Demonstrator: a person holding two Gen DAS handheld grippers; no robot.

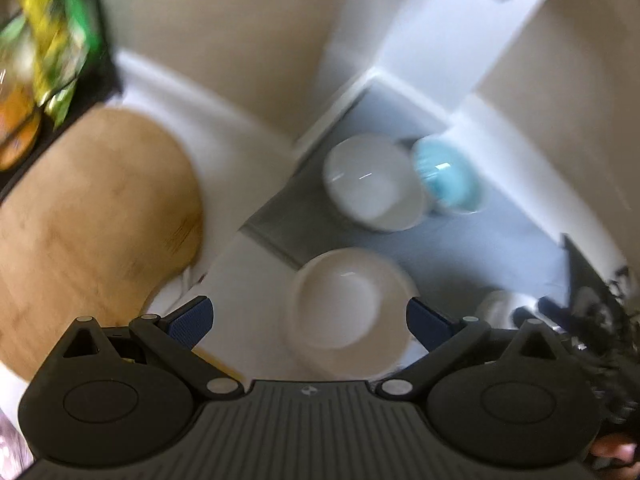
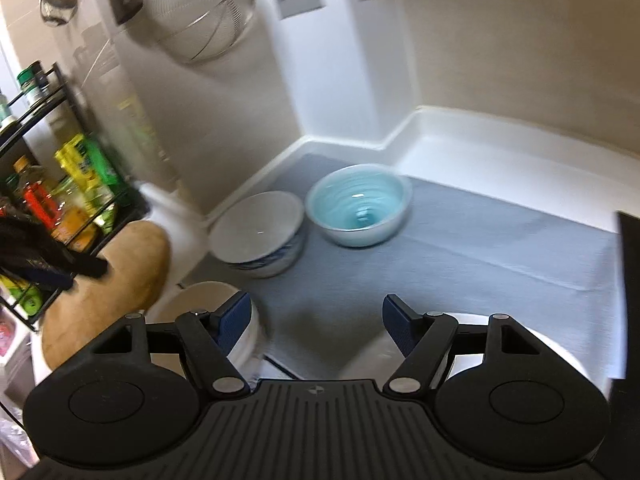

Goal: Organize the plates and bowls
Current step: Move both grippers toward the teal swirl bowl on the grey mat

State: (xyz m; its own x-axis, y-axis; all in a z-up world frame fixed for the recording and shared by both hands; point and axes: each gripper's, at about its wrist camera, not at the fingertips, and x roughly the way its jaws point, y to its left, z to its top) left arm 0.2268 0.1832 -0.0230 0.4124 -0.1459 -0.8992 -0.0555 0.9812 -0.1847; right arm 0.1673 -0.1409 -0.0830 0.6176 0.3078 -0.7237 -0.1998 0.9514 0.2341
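Left tool (image 1: 310,322) released over round glossy white bowl (image 1: 348,300); right tool (image 2: 316,322) released.

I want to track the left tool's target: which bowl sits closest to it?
The plain white bowl between the open left tool; the patterned bowl and blue bowl sit farther back.

The left gripper (image 1: 310,320) points steeply downward, its two blue-padded fingers (image 1: 191,318) spread wide apart with nothing pressed between the pads. The right gripper (image 2: 316,326) tilts down at a gentler slant, its jaws likewise standing wide and gripping nothing. A fingertip of the person's hand (image 1: 614,450) shows at the lower right corner behind the left gripper's body.
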